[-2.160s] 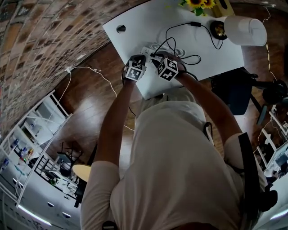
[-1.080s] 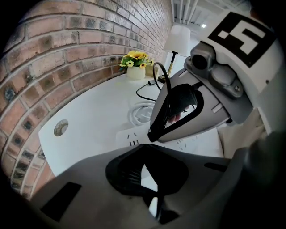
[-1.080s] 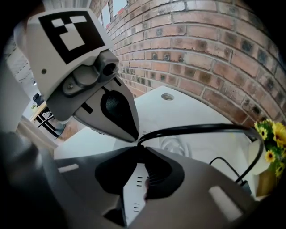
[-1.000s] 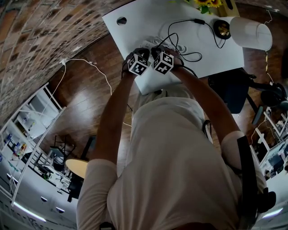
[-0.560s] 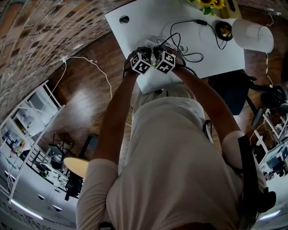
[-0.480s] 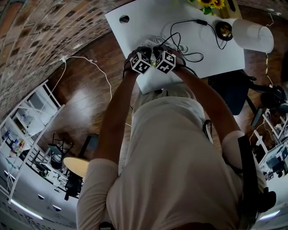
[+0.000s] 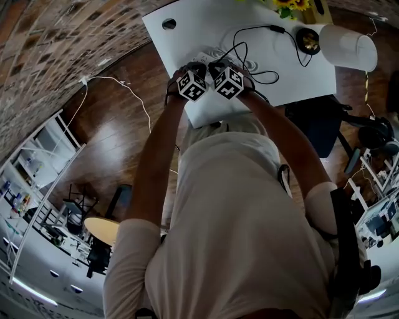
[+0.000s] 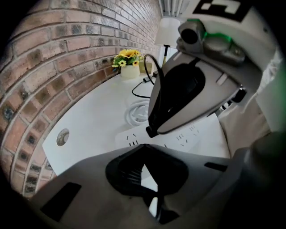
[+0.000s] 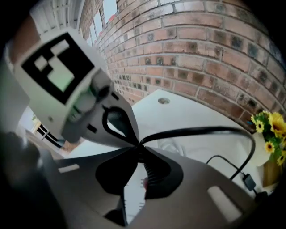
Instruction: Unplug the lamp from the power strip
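The white power strip (image 7: 204, 60) (image 8: 196, 134) lies near the front edge of the white table (image 7: 206, 28). My left gripper (image 7: 196, 70) (image 8: 142, 150) is shut with its tips down at the strip and nothing between them. My right gripper (image 7: 218, 67) (image 9: 137, 147) stands right beside it, tip on the strip (image 8: 151, 132). Its jaws have just been closing and are shut on the lamp's black cord (image 9: 201, 131) at the plug end; the plug itself is hidden. The cord (image 7: 249, 31) runs to the lamp (image 7: 346, 42) (image 8: 167, 31) at the far right.
A coil of white cable (image 8: 138, 112) (image 7: 248, 66) lies just behind the strip. A vase of sunflowers (image 7: 283, 5) (image 8: 127, 56) (image 9: 268, 129) stands by the brick wall. A round cable hole (image 7: 169, 23) (image 8: 63, 137) is at the table's left corner. A dark chair (image 7: 318, 124) stands at the right.
Since the earliest frame the two grippers have drawn close together over the strip. Over the last half second they barely move; only the head view shifts slightly.
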Action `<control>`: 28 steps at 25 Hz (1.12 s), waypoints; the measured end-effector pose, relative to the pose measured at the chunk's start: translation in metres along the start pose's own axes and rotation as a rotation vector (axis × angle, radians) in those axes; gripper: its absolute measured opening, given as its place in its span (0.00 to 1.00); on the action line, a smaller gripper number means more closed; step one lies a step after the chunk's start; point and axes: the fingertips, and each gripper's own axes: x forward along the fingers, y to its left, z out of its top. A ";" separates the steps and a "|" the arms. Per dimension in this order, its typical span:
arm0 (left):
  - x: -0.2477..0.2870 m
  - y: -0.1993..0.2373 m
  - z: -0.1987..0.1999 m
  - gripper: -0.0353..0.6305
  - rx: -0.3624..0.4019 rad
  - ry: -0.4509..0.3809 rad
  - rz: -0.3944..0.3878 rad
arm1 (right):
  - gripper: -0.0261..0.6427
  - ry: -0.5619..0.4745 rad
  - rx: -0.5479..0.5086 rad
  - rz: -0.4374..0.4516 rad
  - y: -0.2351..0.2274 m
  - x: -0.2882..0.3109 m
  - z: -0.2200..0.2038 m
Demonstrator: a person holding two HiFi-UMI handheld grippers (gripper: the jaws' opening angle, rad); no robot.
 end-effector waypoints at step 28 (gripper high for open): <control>-0.064 -0.016 -0.003 0.06 -0.332 -0.232 0.024 | 0.12 0.254 0.163 0.178 0.056 -0.043 -0.060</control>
